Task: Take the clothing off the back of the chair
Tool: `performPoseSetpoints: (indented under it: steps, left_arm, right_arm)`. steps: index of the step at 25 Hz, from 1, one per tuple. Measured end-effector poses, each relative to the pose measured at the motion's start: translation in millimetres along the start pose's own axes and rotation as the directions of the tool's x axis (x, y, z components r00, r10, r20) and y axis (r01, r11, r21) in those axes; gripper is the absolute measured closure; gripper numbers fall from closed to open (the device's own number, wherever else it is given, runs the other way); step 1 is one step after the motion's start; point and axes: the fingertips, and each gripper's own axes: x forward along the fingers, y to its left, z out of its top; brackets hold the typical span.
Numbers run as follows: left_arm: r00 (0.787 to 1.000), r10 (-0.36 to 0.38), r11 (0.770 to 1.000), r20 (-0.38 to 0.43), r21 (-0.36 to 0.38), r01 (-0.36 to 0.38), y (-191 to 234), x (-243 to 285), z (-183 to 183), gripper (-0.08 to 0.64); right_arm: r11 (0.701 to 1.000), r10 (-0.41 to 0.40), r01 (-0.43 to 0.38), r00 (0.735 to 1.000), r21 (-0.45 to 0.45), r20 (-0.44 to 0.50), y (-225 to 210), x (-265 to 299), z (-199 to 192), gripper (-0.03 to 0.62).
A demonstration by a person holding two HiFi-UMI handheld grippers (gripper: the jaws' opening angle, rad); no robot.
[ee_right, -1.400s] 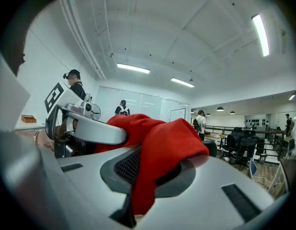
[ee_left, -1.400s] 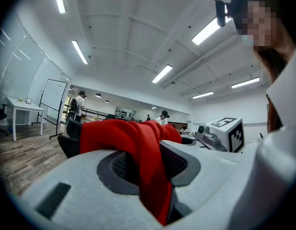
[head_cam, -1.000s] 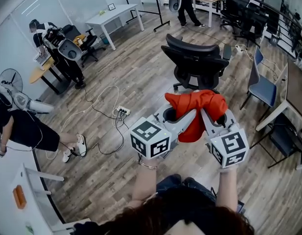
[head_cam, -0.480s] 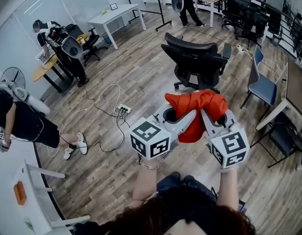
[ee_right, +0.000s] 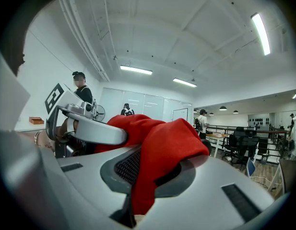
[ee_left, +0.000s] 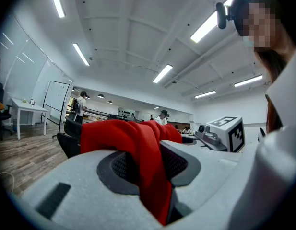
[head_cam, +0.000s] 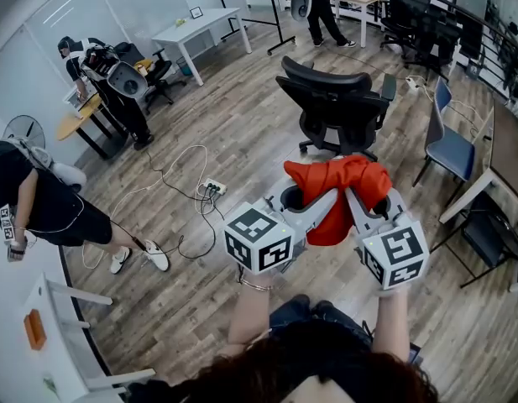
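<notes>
Claws number 2: left claw (head_cam: 319,205) and right claw (head_cam: 353,201) both clamp 1 red garment (head_cam: 338,175) near 1 black chair (head_cam: 334,99).

A wood-plank floor (head_cam: 242,133) carries everything. On it stand a black office chair (head_cam: 334,99), a blue chair (head_cam: 450,145) to its right and a white table (head_cam: 200,25) further back. A white power strip (head_cam: 210,190) lies among loose cables (head_cam: 170,170).

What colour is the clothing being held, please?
The clothing is red, clearest in the head view.
</notes>
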Motion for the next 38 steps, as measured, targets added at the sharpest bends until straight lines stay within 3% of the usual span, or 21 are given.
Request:
performPoseSetpoints:
  steps: [38]
  left_arm:
    - [1.000,0.001,1.000,0.009,-0.001,-0.001,28,-4,3,0.436]
  right_arm:
    - [1.000,0.008,-0.008,1.000,-0.014,-0.021,3,27,4,0.538]
